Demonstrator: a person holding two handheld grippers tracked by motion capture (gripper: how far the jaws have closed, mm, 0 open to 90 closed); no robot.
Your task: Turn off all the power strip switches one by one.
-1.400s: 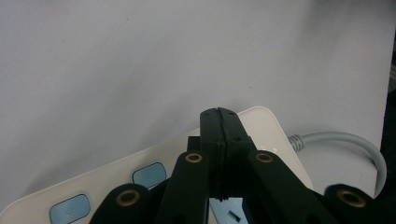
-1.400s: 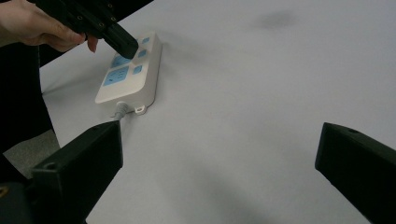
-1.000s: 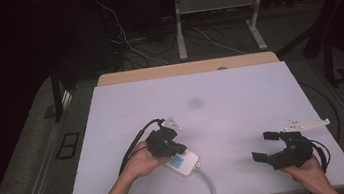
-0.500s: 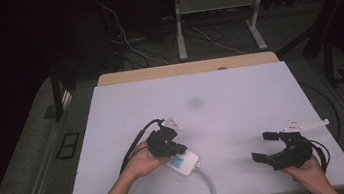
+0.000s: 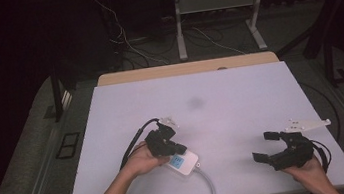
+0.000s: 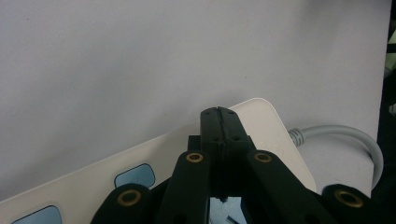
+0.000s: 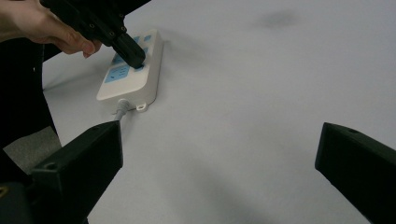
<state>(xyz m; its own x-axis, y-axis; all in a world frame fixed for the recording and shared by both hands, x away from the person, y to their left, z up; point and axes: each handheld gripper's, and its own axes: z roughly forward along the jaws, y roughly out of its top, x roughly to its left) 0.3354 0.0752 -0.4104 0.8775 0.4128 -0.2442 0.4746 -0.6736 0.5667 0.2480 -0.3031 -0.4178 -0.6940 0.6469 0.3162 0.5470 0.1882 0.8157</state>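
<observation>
— While the white plastic power strip [image 5: 182, 162] with pale blue sockets lies at the near left of the white table [image 5: 242, 113], what sits on it?
— Left gripper [image 5: 172, 147]: jaws pressed together, tips resting on a blue socket; grey cable [image 5: 206, 187] trails toward the near edge.
— And the other item?
— Right gripper [image 5: 266, 147]: jaws wide apart, holding nothing, at the near right, well apart from the strip.

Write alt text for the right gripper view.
A white power strip with blue sockets lies on a white table, and the closed left tongs press down on it, held by a hand. The right tongs stand wide open in the foreground, holding nothing.
</observation>
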